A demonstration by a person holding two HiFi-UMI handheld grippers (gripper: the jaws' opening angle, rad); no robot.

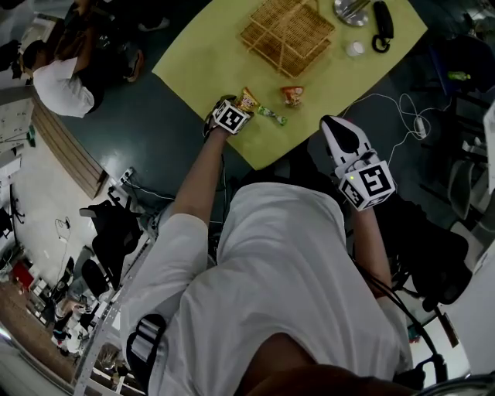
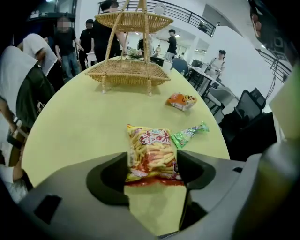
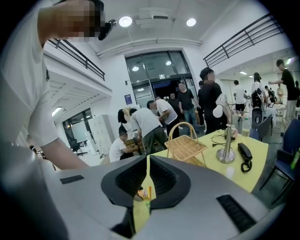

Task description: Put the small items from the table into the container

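Our left gripper (image 2: 153, 174) stands wide open close to the near edge of the yellow table (image 2: 70, 126). The fries snack packet (image 2: 150, 147) lies flat with its near end between the jaws and its long axis running towards the two-tier wicker basket (image 2: 127, 72). Bare tabletop separates them, and the basket's trays show only wicker. A green wrapper (image 2: 189, 135) lies just beside the packet. Our right gripper (image 3: 147, 164) is closed on nothing, beyond the table's edge.

Three packets are counted before the one wicker basket (image 2: 127, 72): yellow packet (image 2: 152, 154), green packet (image 2: 189, 135), orange packet (image 2: 182, 101). Beside the basket, one black handset (image 1: 382, 23) and one white cup (image 1: 355, 49) are seen.
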